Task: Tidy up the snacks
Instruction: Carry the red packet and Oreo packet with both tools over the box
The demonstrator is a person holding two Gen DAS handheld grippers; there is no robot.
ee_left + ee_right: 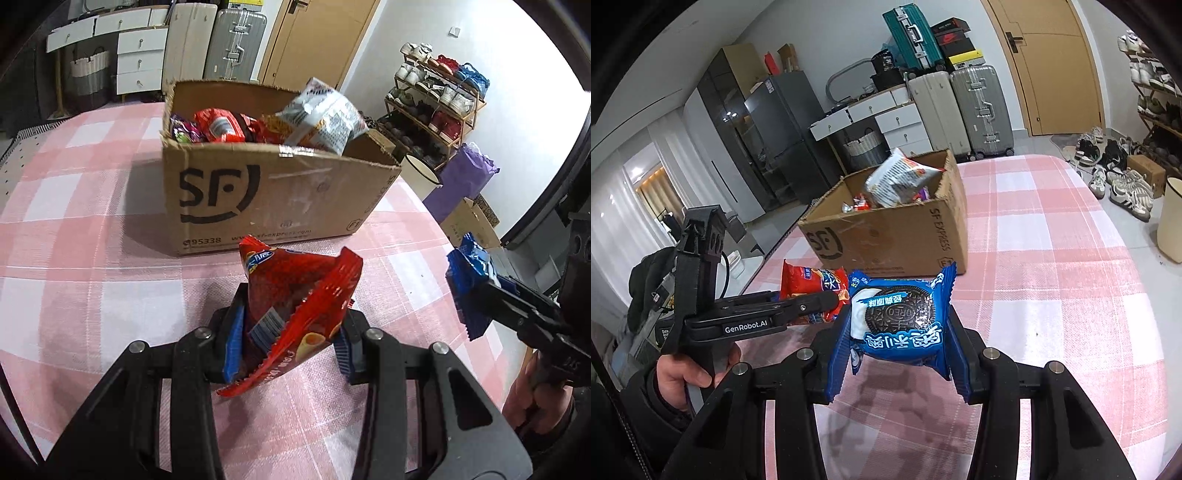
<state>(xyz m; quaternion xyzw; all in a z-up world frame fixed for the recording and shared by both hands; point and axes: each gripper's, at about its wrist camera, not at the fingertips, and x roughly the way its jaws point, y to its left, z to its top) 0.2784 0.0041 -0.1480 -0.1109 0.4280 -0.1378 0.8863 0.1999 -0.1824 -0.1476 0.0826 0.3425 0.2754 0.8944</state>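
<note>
1. Landmark: the box, open-topped cardboard, stood on the pink checked tabletop.
2. Box contents: mixed snack packets. A silver bag stuck up above the rim at the box's right end as seen from the left wrist; a red packet lay toward its left end.
3. Left tool was pressed together on a red bag. The bag was crumpled between the blue pads, its top pointing toward the box.
4. The red bag was off the tabletop, on the near side of the box and just short of its printed front wall.
5. Right tool was pinching an Oreo pack, blue, held across its width with the printed face up.
6. The Oreo pack was also clear of the tabletop, near the box's front corner in the right wrist view, not touching the box.
7. In the right wrist view the red bag sat beside the Oreo pack, both in front of the box; I could not tell whether the two touched.
8. A hand gripped the left tool's handle, farther from the box than both packs.
</note>
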